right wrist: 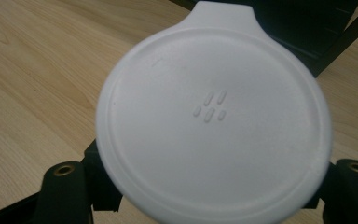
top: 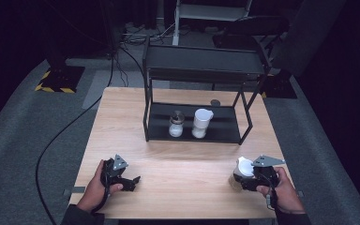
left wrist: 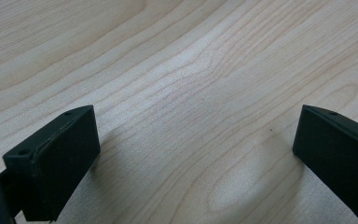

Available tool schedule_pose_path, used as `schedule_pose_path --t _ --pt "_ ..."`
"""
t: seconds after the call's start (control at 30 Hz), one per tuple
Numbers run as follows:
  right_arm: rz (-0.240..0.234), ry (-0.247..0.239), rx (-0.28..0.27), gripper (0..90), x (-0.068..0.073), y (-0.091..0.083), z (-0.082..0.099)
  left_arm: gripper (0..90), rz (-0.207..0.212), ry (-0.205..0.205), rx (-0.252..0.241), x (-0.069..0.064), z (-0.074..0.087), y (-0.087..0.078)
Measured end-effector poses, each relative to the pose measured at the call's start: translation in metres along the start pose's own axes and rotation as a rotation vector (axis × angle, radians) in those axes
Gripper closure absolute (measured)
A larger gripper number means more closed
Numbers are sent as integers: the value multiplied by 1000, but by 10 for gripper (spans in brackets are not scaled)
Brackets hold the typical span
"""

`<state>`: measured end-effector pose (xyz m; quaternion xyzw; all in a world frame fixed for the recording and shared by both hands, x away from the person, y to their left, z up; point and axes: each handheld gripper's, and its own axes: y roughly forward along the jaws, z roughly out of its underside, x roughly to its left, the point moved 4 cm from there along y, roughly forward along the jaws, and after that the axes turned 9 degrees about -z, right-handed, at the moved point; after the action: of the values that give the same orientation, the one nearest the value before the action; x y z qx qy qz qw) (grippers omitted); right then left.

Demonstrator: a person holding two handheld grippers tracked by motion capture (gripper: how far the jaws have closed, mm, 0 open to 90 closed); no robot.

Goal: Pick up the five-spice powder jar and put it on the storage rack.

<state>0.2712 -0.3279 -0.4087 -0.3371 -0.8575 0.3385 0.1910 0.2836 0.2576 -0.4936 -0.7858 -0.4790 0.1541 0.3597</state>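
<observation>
Dark grey carpet surrounds a light wooden surface (top: 178,140), with black cables trailing across the floor and a yellow-and-black striped base at the far left. At the far half of the surface stands a black metal two-tier rack (top: 201,75). Its lower shelf carries a small clear glass jar with a dark lid (top: 176,124) and, just beside it, a white-lidded clear plastic container (top: 201,123).

The right gripper (top: 243,180) sits at the near right corner of the surface, held in the person's right hand (top: 286,192). Its jaws are closed on a second clear container with a round white plastic lid (top: 244,168), which stands on the surface. In the right gripper view this lid (right wrist: 214,121) has a pull tab at its far edge and five small raised oblong marks near its centre. No readable writing, brand or label appears on it.

The left gripper (top: 129,180) rests at the near left of the surface, in the person's left hand (top: 96,190). In the left gripper view its jaws stand wide apart, with bare wood grain (left wrist: 191,93) between them.
</observation>
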Motion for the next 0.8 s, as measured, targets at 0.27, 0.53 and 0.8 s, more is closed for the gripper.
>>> schedule_pose_path --t 0.27,0.53,0.8 --pt "3 0 -9 300 0 -2 -4 4 0 0 0 0 0 0" --pt "19 9 -20 300 -1 -6 -13 4 0 0 0 0 0 0" --pt "37 18 -17 300 -3 -6 -24 3 0 0 0 0 0 0"
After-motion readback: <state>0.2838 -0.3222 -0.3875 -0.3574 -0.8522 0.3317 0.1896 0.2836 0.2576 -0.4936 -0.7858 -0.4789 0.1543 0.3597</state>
